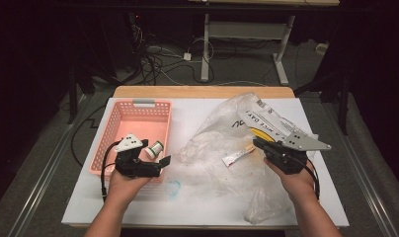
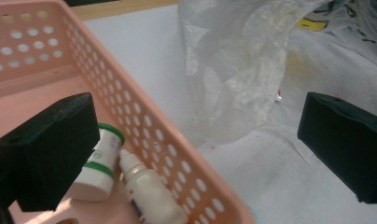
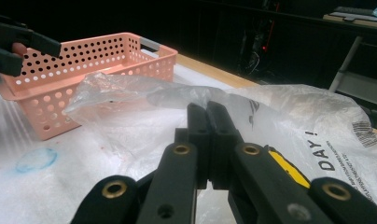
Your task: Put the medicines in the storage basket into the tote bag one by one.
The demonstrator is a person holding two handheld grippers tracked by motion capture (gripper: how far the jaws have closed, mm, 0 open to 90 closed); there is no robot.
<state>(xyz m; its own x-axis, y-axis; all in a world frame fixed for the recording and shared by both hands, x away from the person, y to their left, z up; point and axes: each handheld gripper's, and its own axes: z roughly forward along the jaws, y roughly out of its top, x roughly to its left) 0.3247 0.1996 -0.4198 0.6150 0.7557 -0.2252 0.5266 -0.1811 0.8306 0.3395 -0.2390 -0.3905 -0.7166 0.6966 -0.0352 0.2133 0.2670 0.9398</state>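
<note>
The left gripper, jaws apart, hangs over the pink basket's near-right corner, while the right gripper's jaws pinch the plastic bag

basket: pink perforated plastic | bag: thin crinkled glossy plastic

Both forearms enter from the bottom of the high view, one hand on each gripper. Left gripper sits left of centre, pointing to the right, jaws spread wide with nothing between the pads. Right gripper sits right of centre, pointing left and slightly away from the person, jaws pressed flat together; its grey plate faces up, cable trailing past the wrist.
</note>
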